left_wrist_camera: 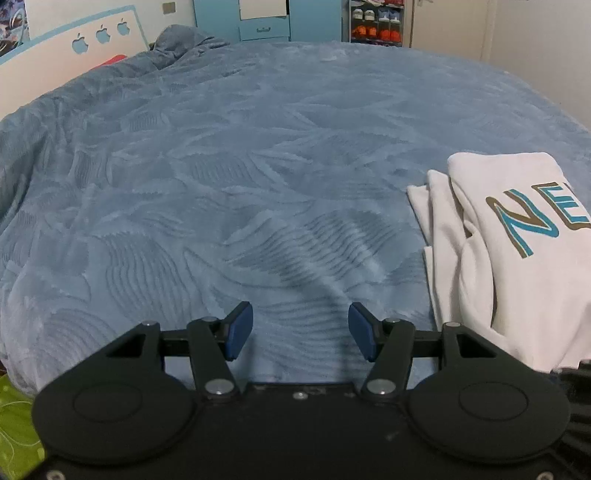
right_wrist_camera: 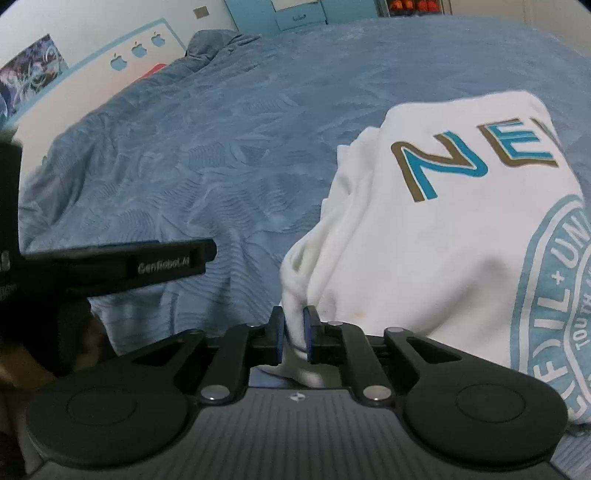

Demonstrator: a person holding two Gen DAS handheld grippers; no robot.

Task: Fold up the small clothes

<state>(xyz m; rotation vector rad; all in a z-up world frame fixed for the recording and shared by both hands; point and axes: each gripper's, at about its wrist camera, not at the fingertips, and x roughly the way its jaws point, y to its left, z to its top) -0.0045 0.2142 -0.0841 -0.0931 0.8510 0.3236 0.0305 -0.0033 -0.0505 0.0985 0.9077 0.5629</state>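
A white sweatshirt (right_wrist_camera: 424, 229) with teal and brown letters and a teal round crest lies partly folded on the blue bedspread (right_wrist_camera: 203, 155). My right gripper (right_wrist_camera: 294, 334) is shut on a bunched edge of the sweatshirt at its near left corner. In the left wrist view the same sweatshirt (left_wrist_camera: 517, 251) lies at the right. To its left, my left gripper (left_wrist_camera: 301, 330) hovers over bare bedspread (left_wrist_camera: 240, 166), open, with nothing between its blue pads. The left gripper's black body (right_wrist_camera: 122, 262) shows at the left of the right wrist view.
A white headboard (left_wrist_camera: 74, 44) with blue apple shapes stands at the far left, with a bunched pillow area (left_wrist_camera: 181, 44) beside it. A blue cabinet (left_wrist_camera: 266, 18) and a shoe shelf (left_wrist_camera: 376, 22) stand beyond the bed. A green cloth (left_wrist_camera: 14, 417) lies at the near left.
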